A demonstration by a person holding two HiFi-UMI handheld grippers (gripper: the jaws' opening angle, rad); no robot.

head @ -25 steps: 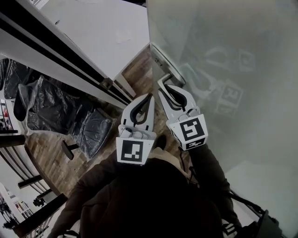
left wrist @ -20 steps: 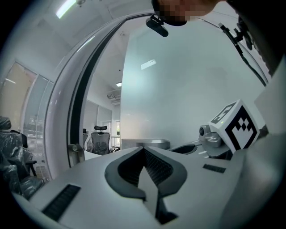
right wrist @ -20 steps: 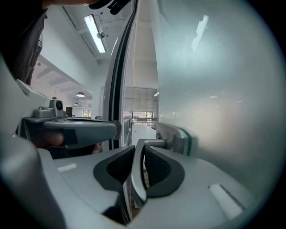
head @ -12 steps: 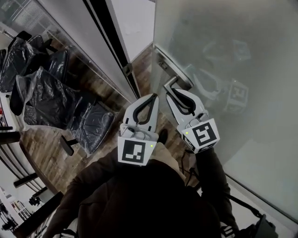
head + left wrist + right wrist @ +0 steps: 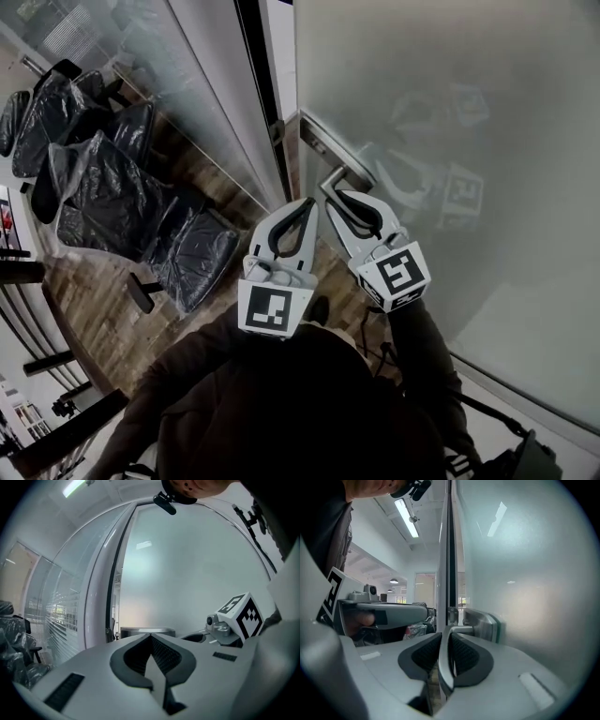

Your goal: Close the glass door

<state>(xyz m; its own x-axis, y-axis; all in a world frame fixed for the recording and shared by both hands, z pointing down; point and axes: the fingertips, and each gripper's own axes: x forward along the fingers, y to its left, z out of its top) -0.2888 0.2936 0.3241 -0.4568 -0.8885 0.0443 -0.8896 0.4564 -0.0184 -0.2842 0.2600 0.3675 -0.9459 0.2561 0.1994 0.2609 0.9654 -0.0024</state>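
Glass door (image 5: 450,141) has swung nearer its frame (image 5: 258,56); right tongs (image 5: 339,194) clamp its handle (image 5: 337,175), left tongs (image 5: 308,202) pinched together.

No text, brand, number or sign can be read in any of the views. The only printed marks are black-and-white square patterns: one on the left marker cube (image 5: 275,310), which sits on the left tool (image 5: 307,202), and one on the right marker cube (image 5: 398,273), which sits on the right tool (image 5: 339,194). These are coded patterns of blocks, not letters or figures. A faint mirror copy of such patterns shows in the frosted glass door (image 5: 487,112), and it is also not readable.
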